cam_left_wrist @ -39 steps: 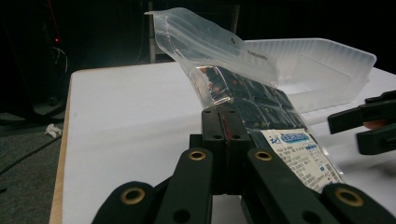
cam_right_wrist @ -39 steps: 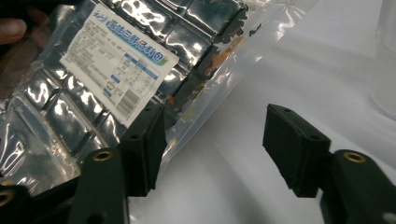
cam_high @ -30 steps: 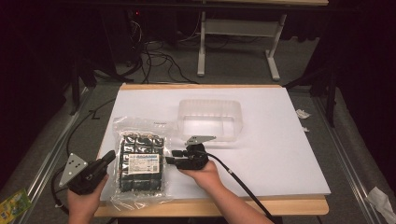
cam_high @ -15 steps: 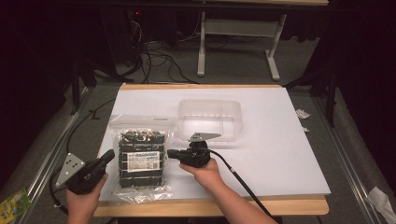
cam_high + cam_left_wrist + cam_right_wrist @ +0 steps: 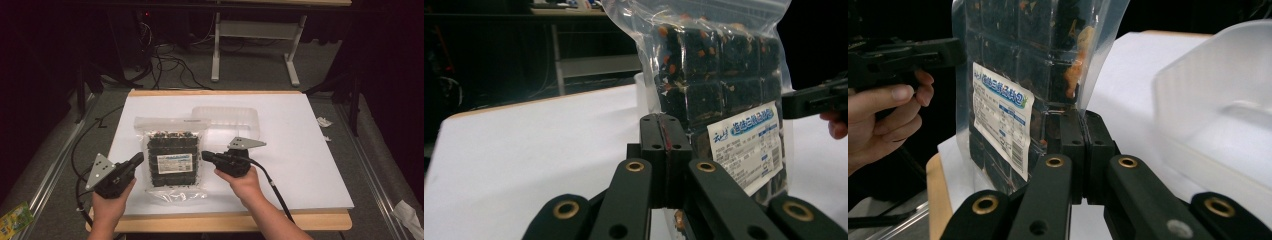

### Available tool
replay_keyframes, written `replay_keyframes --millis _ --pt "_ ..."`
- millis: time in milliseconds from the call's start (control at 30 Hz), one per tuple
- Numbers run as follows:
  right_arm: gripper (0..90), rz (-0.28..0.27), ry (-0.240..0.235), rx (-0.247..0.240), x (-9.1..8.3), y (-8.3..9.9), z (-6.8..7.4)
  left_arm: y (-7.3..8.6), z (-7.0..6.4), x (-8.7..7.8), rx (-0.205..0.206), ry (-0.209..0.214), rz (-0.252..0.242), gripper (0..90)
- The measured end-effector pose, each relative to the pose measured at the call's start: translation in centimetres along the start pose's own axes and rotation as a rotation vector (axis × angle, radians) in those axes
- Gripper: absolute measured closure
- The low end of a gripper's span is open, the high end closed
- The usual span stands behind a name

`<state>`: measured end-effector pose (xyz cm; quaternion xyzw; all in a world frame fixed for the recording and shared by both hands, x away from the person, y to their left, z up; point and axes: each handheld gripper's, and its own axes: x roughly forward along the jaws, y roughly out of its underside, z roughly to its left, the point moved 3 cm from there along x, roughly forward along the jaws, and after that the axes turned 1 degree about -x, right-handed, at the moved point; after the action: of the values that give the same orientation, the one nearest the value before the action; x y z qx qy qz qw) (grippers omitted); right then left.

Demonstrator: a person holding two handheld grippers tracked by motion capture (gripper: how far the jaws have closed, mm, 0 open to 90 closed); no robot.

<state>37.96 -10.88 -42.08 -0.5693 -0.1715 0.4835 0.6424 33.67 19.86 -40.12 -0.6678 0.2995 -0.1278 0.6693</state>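
Both grippers clamp the zip bag (image 5: 172, 157) now, left gripper (image 5: 135, 162) and right gripper (image 5: 206, 156) pinching its 2 side edges, and it has swung up off the bench (image 5: 300, 150), just near of the clear tray (image 5: 227, 122), ready for loading.

Light falls from above onto the white desk (image 5: 300, 145), which glows bright while the room around it sinks into near black. The high view is soft and slightly grainy, with faint shadows under the hands. In both gripper views the near black links are blurred, and the far background is dim and unsharp. The clear bag (image 5: 719, 90) catches pale glare along its creases; its label reads fairly crisp.
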Motion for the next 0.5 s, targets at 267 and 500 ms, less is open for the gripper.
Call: replay_keyframes --millis 267,500 --pt "90.0 -0.043 0.062 -0.013 -4.3 -0.4 -1.7 -1.1 -2.7 3.2 0.034 0.056 0.001 90.0" --pt "90.0 -0.092 0.145 -0.036 -8.5 -0.5 -3.3 -2.1 -5.7 6.8 0.062 0.112 -0.013 90.0"
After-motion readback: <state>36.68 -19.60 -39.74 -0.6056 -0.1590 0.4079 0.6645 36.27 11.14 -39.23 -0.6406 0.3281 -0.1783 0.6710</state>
